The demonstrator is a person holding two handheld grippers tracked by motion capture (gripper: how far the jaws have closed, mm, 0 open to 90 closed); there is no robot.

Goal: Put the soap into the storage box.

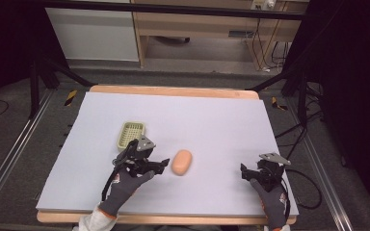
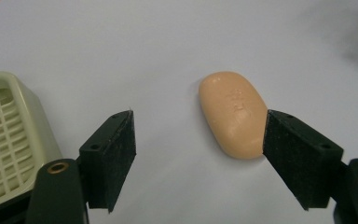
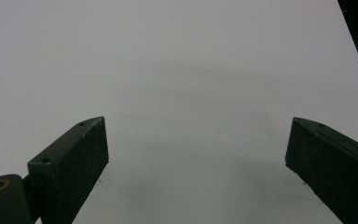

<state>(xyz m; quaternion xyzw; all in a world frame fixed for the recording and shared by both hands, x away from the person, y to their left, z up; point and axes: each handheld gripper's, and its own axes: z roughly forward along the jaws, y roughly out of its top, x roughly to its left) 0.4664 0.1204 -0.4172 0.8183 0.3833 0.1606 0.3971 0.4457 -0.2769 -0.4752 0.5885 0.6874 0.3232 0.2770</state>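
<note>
A peach-coloured oval soap bar (image 1: 182, 162) lies on the white table sheet (image 1: 212, 125), a little left of centre. My left gripper (image 1: 160, 166) hovers just left of it with its jaws apart. In the left gripper view the soap bar (image 2: 233, 114) lies ahead of my left gripper (image 2: 198, 161), its near right edge beside the right jaw, and I see no pad pressing on it. A pale green soap dish (image 1: 131, 134) with a slotted floor stands behind the left gripper. My right gripper (image 1: 250, 173) rests near the front right, and in the right gripper view my right gripper (image 3: 196, 158) stands wide open over bare sheet.
The soap dish (image 2: 9, 135) shows close at the left of the left gripper view. The sheet's front edge (image 1: 164, 211) runs just behind both gloved hands. Black frame legs and cables stand on the floor around the table.
</note>
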